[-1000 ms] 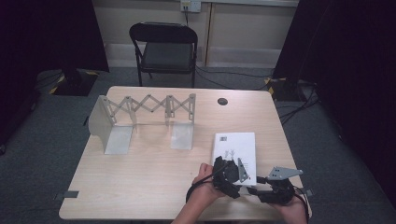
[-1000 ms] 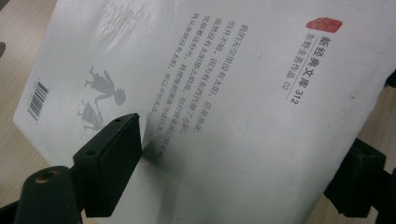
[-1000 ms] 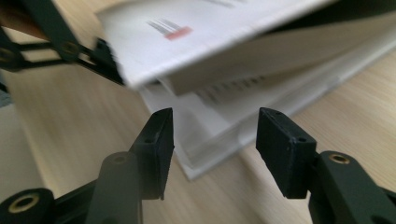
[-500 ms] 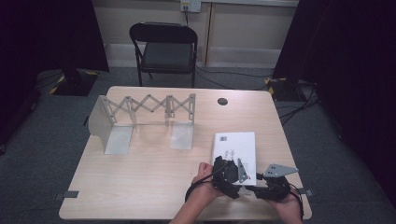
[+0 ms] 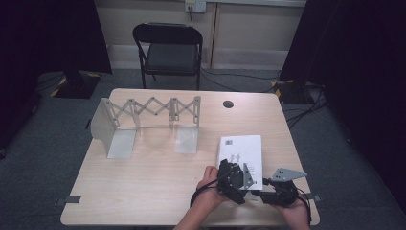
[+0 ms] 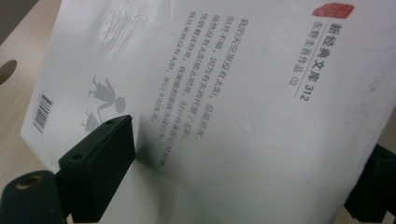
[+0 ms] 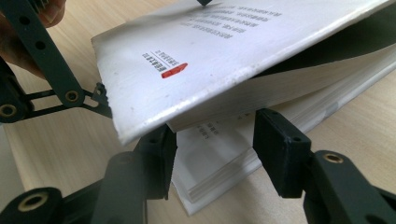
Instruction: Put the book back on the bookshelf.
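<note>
From above, we saw the book (image 5: 242,152) lying near the right end of the table's (image 5: 158,191) front edge, with both tools crowded at its near end: the left gripper (image 5: 233,179) on the book's near left corner and the right gripper (image 5: 268,188) just beside it, low at the near right corner. That view was too small to tell how either pair of jaws stood. The right gripper view (image 7: 212,154) gave us what the high one could not: the white cover (image 7: 224,51) was lifted clear of the page block (image 7: 224,163) at the near corner, and the right jaws stood spread, one under the raised cover's edge and the other against the pages, clamping nothing. It also showed part of the left gripper (image 7: 56,93) at the cover's far side, touching its edge. In the left gripper view (image 6: 243,182) we read the cover's printed text, the red stamp (image 6: 333,10) and the barcode (image 6: 42,112); one jaw lay on the cover and the other at its edge, set wide across it, and we could not tell whether they pinched it. Farther back the tabletop was bare wood as far as the extendable rack (image 5: 143,115) near the far left corner and the dark round cap (image 5: 228,104) near the far edge, leaving free room left of the book.
</note>
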The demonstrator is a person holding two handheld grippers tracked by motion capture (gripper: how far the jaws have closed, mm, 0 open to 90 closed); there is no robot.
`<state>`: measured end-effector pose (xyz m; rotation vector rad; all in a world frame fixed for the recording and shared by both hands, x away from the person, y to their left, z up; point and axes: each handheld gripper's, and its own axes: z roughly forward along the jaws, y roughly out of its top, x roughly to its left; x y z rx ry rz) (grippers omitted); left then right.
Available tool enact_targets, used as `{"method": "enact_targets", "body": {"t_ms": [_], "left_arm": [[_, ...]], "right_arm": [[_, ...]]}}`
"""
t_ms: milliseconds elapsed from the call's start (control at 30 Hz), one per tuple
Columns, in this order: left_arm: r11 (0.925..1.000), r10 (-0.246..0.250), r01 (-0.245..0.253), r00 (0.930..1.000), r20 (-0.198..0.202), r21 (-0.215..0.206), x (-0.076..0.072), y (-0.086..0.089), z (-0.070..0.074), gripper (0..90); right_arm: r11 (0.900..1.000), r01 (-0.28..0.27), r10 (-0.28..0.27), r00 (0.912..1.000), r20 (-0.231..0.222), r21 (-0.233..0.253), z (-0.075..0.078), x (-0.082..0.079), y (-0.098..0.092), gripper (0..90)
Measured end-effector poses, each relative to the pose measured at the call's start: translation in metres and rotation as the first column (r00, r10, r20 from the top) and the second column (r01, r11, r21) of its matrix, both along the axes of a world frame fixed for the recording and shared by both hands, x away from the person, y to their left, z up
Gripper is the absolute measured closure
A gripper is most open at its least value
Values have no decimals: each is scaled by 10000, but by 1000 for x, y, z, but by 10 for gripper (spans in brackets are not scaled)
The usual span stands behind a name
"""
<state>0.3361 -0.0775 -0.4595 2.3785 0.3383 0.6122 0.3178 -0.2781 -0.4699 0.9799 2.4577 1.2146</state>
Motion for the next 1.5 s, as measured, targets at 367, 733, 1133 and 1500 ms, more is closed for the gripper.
{"method": "enact_targets", "body": {"t_ms": [367, 733, 1133, 1500], "left_arm": [[9961, -600, 554, 9961, 654, 688, -11, -2, 18, 381], [9961, -599, 564, 9969, 502, 676, -10, 1, 27, 424], [9948, -643, 646, 9979, -69, 786, -1, 3, 42, 445], [9945, -525, 550, 9982, -304, 889, 9, 4, 59, 484]], "right_arm": [[9998, -14, 20, 9995, 300, -201, -2, -1, -4, 357], [9993, -230, 234, 9997, 121, -297, -14, -1, -32, 313], [9924, -1115, 1116, 9938, -11, -518, -22, -5, -29, 278], [9899, -1232, 1237, 9923, 35, -700, -26, -7, -26, 270]]}}
